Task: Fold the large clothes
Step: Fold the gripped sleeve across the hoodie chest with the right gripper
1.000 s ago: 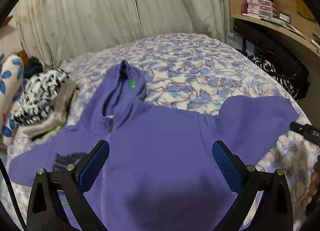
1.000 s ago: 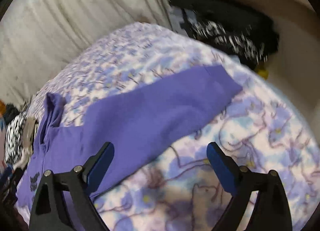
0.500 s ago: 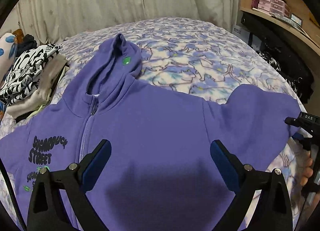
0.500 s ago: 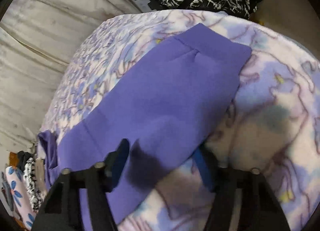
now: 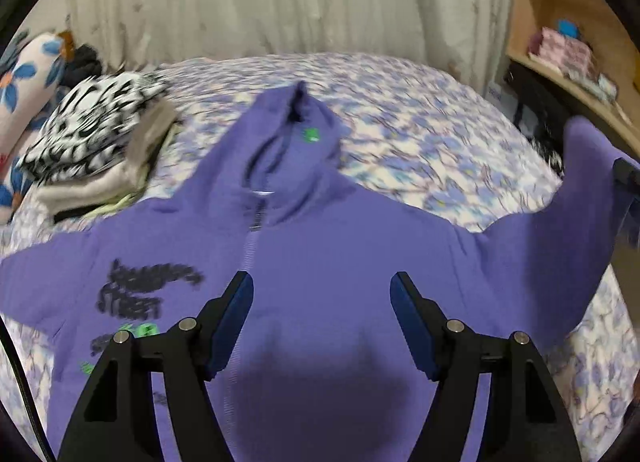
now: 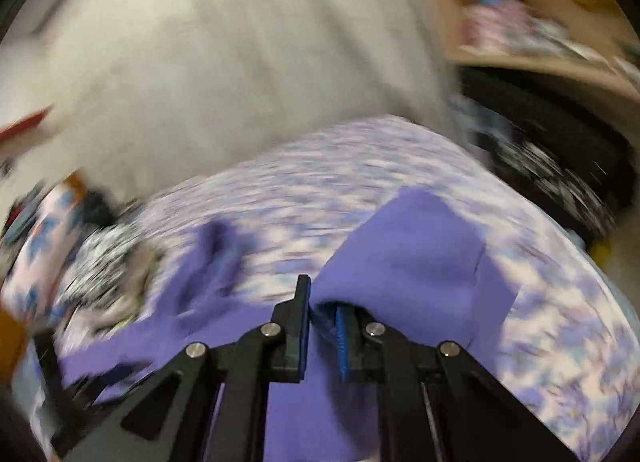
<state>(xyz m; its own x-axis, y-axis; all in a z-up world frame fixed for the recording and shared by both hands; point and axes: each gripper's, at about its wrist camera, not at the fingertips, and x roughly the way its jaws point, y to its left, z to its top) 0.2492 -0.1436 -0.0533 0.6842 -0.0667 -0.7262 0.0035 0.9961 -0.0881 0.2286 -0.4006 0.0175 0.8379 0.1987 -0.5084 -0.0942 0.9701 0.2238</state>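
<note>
A purple zip hoodie [image 5: 320, 262] with black and green print lies face up on the bed, hood toward the curtain. My left gripper [image 5: 322, 318] hovers over its chest, jaws apart and closing, with only flat cloth below them. The hoodie's right sleeve [image 6: 404, 258] is lifted off the bed. My right gripper [image 6: 322, 318] has its jaws closing on that sleeve's edge, cloth pinched between the blue pads. In the left wrist view the raised sleeve [image 5: 584, 166] stands up at the right, with the right gripper's black body [image 5: 626, 178] beside it.
The bed [image 5: 420, 134] has a blue and white floral cover. A stack of folded clothes [image 5: 96, 150] sits at its left, by a flowered pillow [image 5: 28, 74]. Curtains [image 5: 280, 2] hang behind. A wooden shelf [image 5: 572, 58] and dark clothing stand at the right.
The right gripper went from wide open over the sleeve to closed on it and lifted it. The left gripper's jaws narrowed while it shifted over the hoodie's chest.
</note>
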